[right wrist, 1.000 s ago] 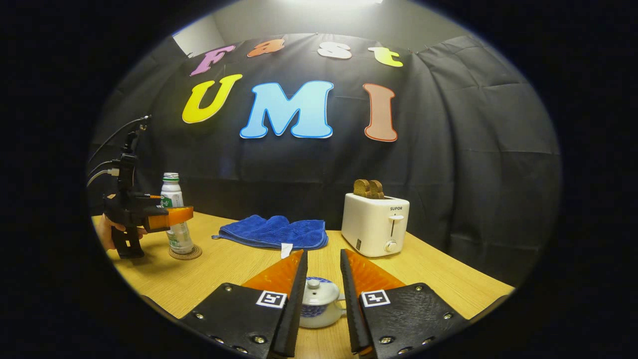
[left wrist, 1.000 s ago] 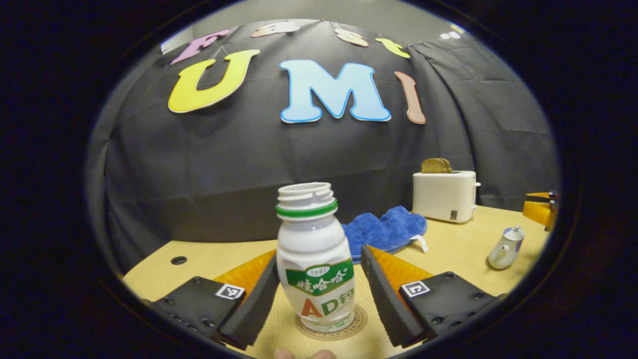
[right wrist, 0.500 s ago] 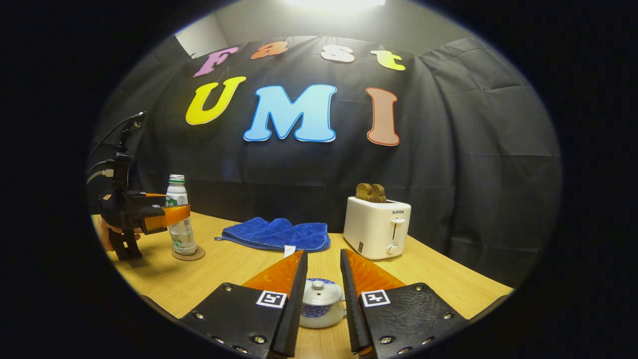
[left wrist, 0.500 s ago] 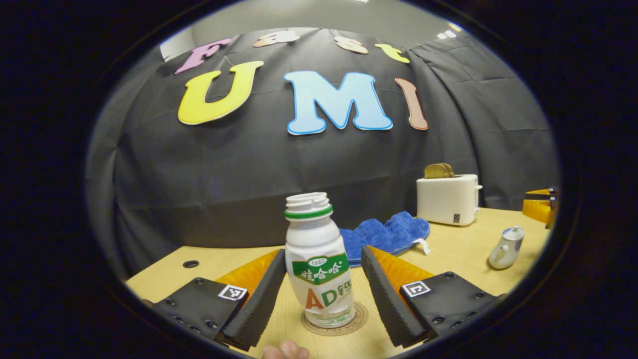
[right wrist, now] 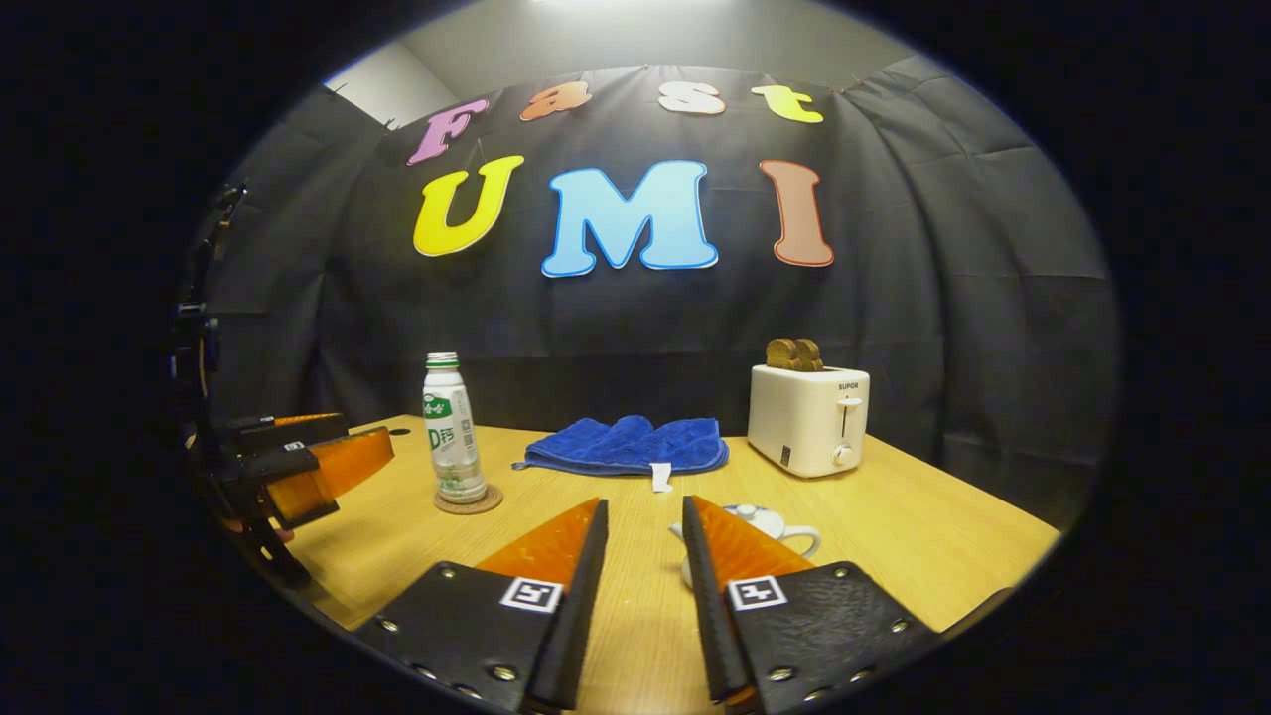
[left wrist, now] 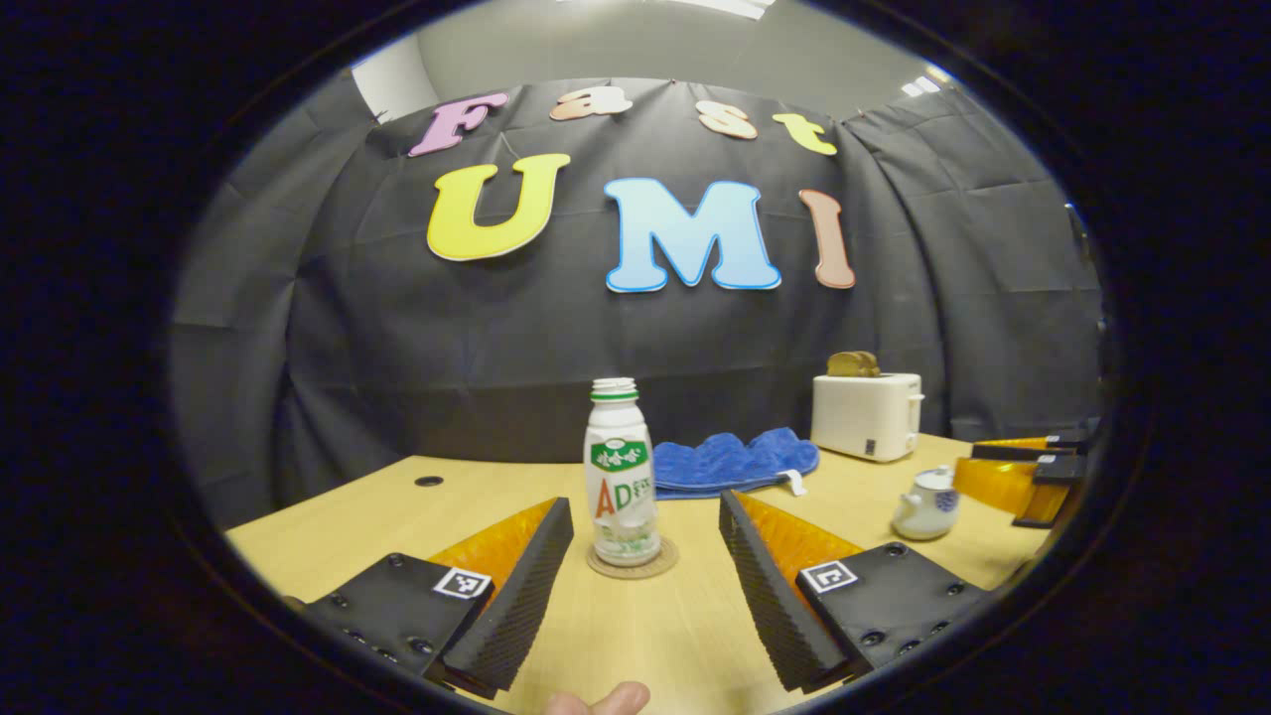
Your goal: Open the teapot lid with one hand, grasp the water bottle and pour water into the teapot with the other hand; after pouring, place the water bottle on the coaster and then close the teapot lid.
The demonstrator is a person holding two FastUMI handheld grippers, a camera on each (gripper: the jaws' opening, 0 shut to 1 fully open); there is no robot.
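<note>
While upright on coaster (left wrist: 633, 568), bottle (left wrist: 621, 472) beyond left tongs (left wrist: 645, 566).

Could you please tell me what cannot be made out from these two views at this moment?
- Teapot: in the right gripper view, the right gripper fingers cover most of its body and lid.
- Teapot's water level: the lid is on in the left gripper view.
- Water bottle: how much liquid remains is too small to judge.
- Toaster: its controls face away in the left gripper view.
</note>
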